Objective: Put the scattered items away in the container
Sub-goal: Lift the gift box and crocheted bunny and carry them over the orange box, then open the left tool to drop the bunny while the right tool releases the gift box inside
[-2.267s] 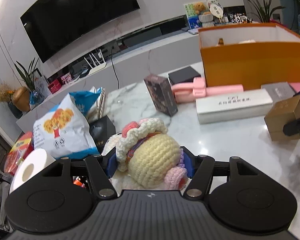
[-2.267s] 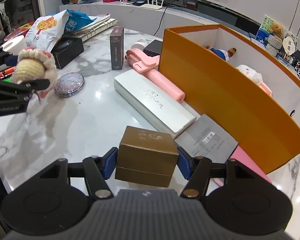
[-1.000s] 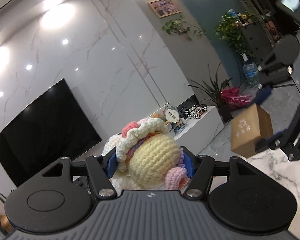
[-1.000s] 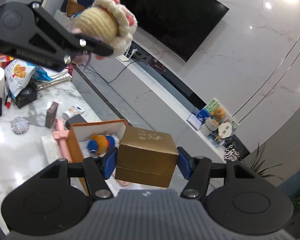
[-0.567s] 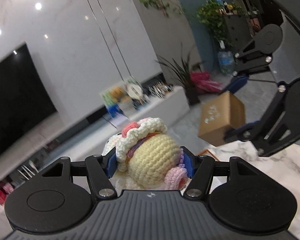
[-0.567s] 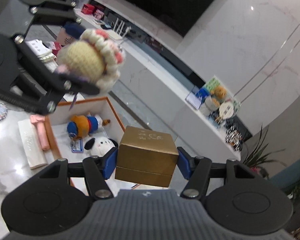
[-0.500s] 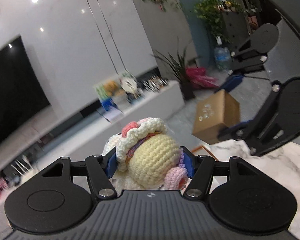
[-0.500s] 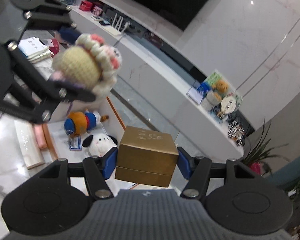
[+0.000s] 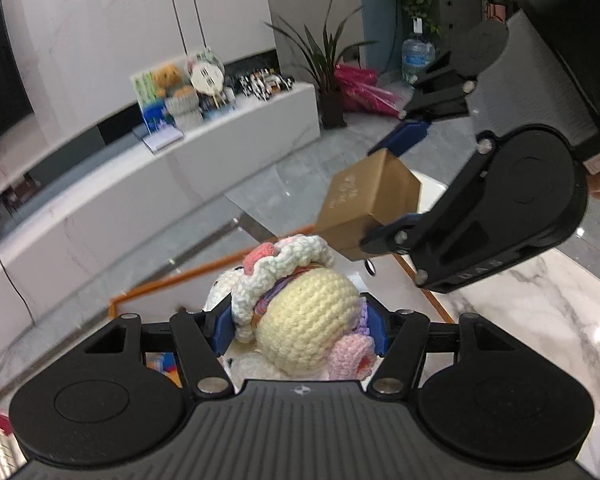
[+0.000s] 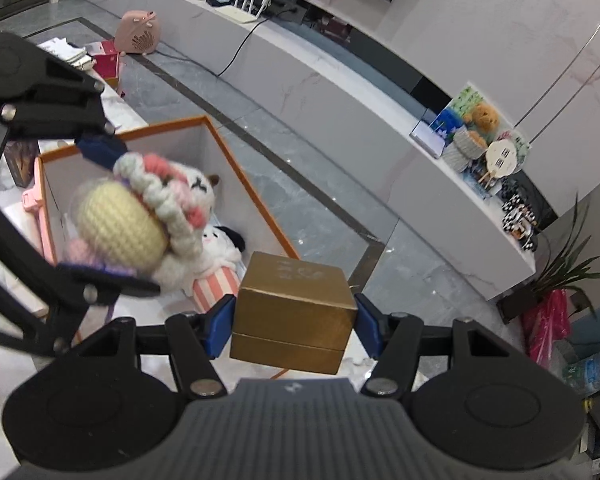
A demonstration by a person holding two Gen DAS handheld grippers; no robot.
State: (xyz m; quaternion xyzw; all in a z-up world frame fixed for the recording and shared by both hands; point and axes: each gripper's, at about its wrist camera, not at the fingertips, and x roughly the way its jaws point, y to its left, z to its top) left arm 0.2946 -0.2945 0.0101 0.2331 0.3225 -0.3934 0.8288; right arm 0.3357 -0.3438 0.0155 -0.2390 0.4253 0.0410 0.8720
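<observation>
Both loads have swung from high against the wall to above the orange container (image 10: 256,194). Nearest in the right wrist view, the right gripper (image 10: 294,322) has its jaws clamped on the gold box (image 10: 292,306). Left and farther, the left gripper (image 9: 300,326) clamps the crochet doll (image 9: 308,322). Below both lies the open container, on the counter (image 9: 540,308).

Matte black grippers with ribbed housing, silver screws, round discs, blue-padded fingers (image 10: 219,325).

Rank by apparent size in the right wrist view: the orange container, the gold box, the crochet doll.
1. orange container
2 and 3. Unsure: gold box and crochet doll look alike in size, and the box is nearer the camera.
</observation>
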